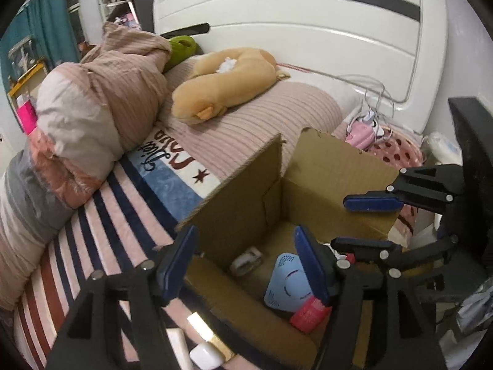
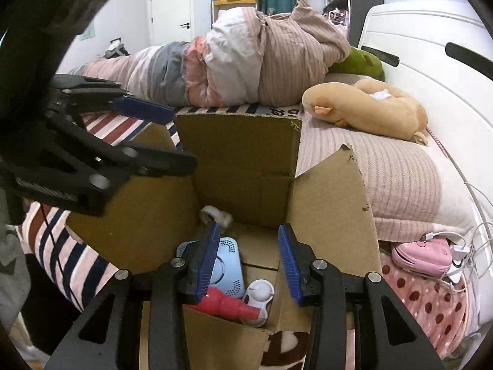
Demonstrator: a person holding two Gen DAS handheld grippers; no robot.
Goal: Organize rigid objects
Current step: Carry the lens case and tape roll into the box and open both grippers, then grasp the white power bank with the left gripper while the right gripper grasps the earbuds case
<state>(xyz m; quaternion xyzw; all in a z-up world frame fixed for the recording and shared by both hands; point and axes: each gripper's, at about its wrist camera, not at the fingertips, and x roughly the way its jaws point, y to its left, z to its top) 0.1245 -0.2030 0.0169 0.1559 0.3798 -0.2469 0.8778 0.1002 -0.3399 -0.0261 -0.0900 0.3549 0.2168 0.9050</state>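
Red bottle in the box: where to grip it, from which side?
Judging from the right wrist view, grip the red bottle across its wider body, coming straight down from above. It lies on its side on the cardboard box floor, neck toward the white item, so close across its width, clear of the light blue device.

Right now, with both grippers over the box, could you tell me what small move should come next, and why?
Probably lift the left gripper back toward the white item lying outside the box. Its jaws are open and empty, and the blue device and red bottle already lie inside.
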